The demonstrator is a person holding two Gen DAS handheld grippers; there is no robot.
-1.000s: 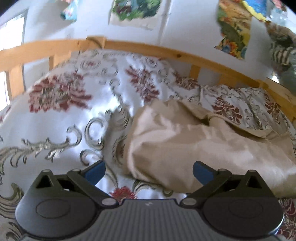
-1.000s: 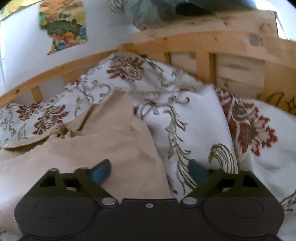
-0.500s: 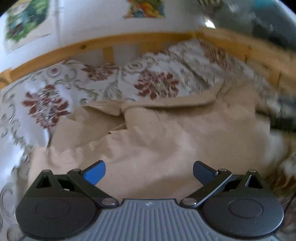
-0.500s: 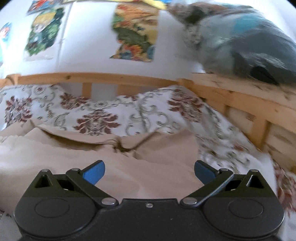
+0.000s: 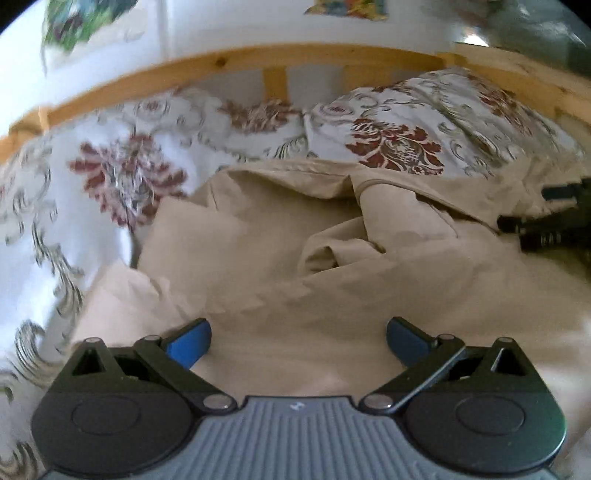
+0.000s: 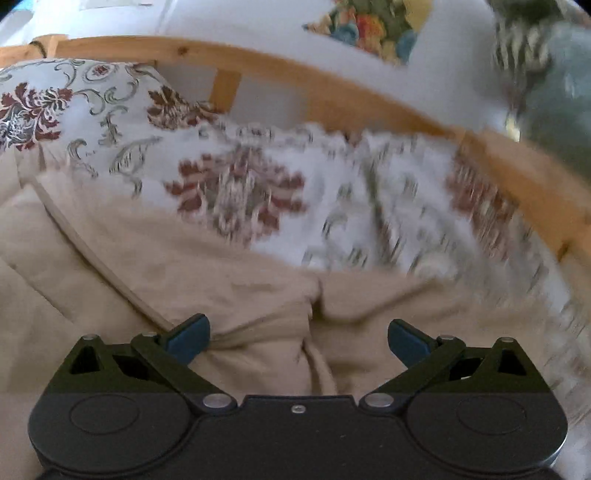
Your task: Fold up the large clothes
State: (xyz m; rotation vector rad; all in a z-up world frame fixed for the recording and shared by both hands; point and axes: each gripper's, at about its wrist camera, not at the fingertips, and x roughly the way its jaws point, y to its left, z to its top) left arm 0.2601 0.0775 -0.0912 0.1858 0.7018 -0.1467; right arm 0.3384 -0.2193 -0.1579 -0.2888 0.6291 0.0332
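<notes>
Both views have swung onto the beige garment [image 5: 332,266], now filling the bed [image 5: 110,166]; folding has not begun. Left gripper [image 5: 298,338] and right gripper [image 6: 298,336] both spread, holding nothing.

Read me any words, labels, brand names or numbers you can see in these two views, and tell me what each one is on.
No readable text in either view.
Small pale mark on the ribbed grey body of the left tongs: too small to read.
Colourful pictures on the white wall: blurred, no lettering discernible.
Beige garment and floral bedspread: pattern only, no label visible.
</notes>
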